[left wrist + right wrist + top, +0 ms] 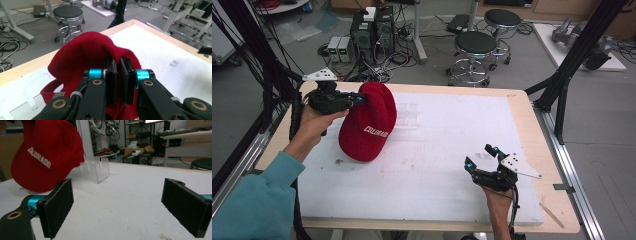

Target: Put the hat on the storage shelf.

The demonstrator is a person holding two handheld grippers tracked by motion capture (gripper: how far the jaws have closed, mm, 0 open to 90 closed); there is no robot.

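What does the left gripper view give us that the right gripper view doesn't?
Left gripper view alone: the left gripper with its fingers pinched shut on the cap's red fabric, a black stool on the floor beyond the table edge.

Right gripper view alone: the right gripper with its fingers spread wide and nothing between them, the white lettering on the cap, a clear acrylic stand.

Both: the red cap and the white table surface.
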